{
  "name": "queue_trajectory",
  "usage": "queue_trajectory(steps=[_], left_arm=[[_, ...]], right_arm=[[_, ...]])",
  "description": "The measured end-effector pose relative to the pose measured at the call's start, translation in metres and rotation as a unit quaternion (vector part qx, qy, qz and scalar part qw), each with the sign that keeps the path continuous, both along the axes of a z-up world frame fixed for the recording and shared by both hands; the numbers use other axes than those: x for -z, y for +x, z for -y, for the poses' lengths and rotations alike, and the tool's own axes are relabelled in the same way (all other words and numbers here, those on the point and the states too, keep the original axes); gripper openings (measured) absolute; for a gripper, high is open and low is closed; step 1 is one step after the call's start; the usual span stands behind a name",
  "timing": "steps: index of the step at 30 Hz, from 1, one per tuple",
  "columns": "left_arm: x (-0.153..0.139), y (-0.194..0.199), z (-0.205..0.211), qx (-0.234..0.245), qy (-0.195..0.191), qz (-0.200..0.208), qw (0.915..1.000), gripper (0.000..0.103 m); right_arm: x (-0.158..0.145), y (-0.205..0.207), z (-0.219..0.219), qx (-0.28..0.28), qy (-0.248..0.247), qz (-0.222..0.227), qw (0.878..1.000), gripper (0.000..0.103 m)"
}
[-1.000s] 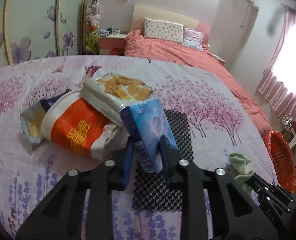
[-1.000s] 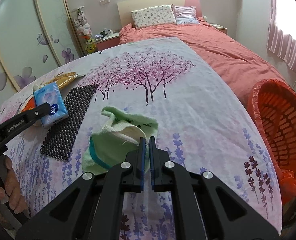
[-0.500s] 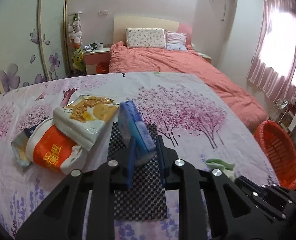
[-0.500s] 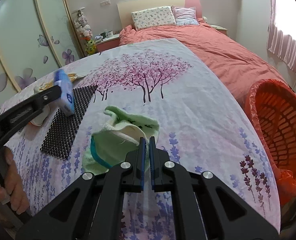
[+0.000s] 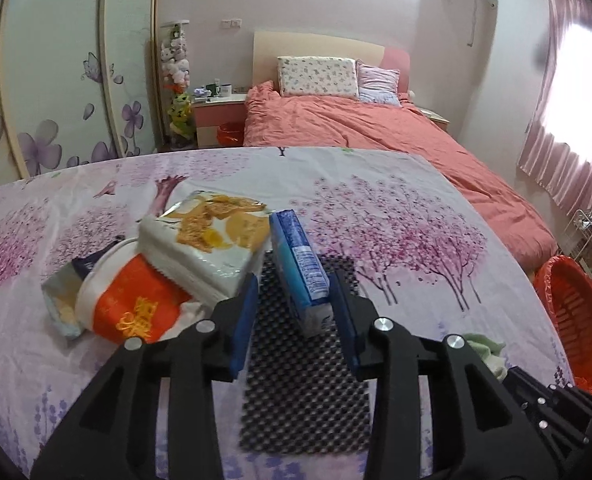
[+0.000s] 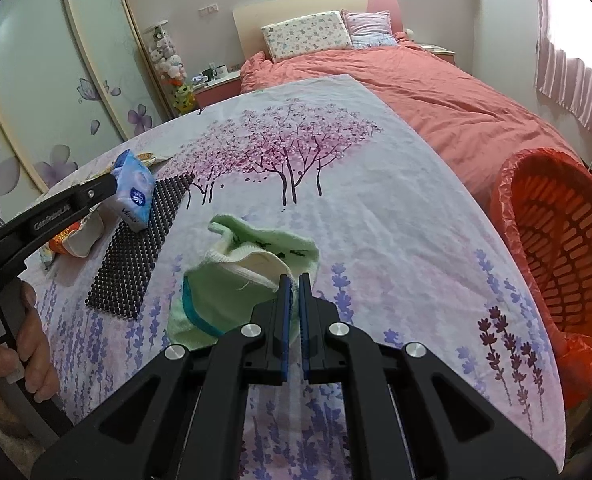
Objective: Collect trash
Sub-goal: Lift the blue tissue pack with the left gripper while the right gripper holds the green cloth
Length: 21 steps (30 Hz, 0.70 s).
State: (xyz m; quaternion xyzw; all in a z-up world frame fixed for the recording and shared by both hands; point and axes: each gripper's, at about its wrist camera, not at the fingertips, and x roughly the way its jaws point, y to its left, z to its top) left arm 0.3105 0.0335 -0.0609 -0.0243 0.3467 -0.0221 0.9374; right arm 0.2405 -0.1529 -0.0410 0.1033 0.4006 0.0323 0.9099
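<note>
Far left on the floral tablecloth point(image 5: 395, 184): crumpled snack bag point(image 5: 58, 308), with an orange noodle cup point(image 5: 130, 308) lying on its side against it. The noodle packet point(image 5: 212, 248) leaned across the top of the cup.

My left hand point(image 6: 28, 344) was on the handle. Left gripper point(image 5: 294, 282) was released, fingers spread wide. The blue tissue pack point(image 5: 299, 268) stood on end between them, tilted. Its lower end was right up against the right-side pad point(image 5: 345, 320), with a clear gap to the left-side pad point(image 5: 242, 316). The pack's bottom was over the black mesh mat point(image 5: 307, 392); I couldn't tell if it actually rested on it. The right wrist view showed the same pack point(image 6: 134, 188), with one left finger point(image 6: 96, 194) against its side, at the mat's point(image 6: 136, 264) far end.

Right of the mat, apart from it: the green cloth point(image 6: 232, 280), bunched, white cuff edge up. Right gripper point(image 6: 294, 292) was clenched, fingers nearly together, and the cloth's near edge ran in between them, so it was pinching the cloth, low over the tablecloth.

Far right, off the table edge and below it: orange basket point(image 6: 559, 240) with a red liner. Well apart from both the pack and the cloth. Pink bed point(image 6: 435, 92) behind it all.
</note>
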Motion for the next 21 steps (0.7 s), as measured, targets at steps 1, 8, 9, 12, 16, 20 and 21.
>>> queue_trajectory(steps=[1, 8, 9, 12, 16, 20, 21], left_arm=[[0.0, 0.0, -0.001, -0.002, 0.001, -0.001, 1.0, 0.038], [0.003, -0.007, -0.02, 0.001, -0.041, -0.024, 0.9989, 0.046], [0.005, -0.008, -0.02, 0.006, -0.046, -0.026, 0.9986, 0.047], [0.01, -0.013, -0.022, 0.009, -0.058, -0.028, 0.9979, 0.047], [0.022, -0.003, -0.024, -0.004, -0.07, -0.051, 0.9963, 0.046], [0.026, 0.006, -0.03, -0.028, -0.096, -0.061, 0.9931, 0.043], [0.026, 0.008, -0.03, -0.031, -0.099, -0.059, 0.9929, 0.043]], right_arm=[[0.0, 0.0, 0.0, 0.0, 0.001, 0.0, 1.0, 0.005], [0.001, 0.0, 0.002, 0.0, 0.008, 0.0, 1.0, 0.005], [0.001, 0.0, 0.002, -0.001, 0.008, -0.001, 1.0, 0.005], [0.001, 0.0, 0.003, -0.001, 0.01, 0.0, 1.0, 0.005], [0.001, 0.001, 0.005, 0.0, 0.015, -0.003, 1.0, 0.005], [0.002, 0.002, 0.005, 0.0, 0.015, -0.004, 1.0, 0.005], [0.002, 0.002, 0.005, 0.0, 0.015, -0.004, 1.0, 0.005]])
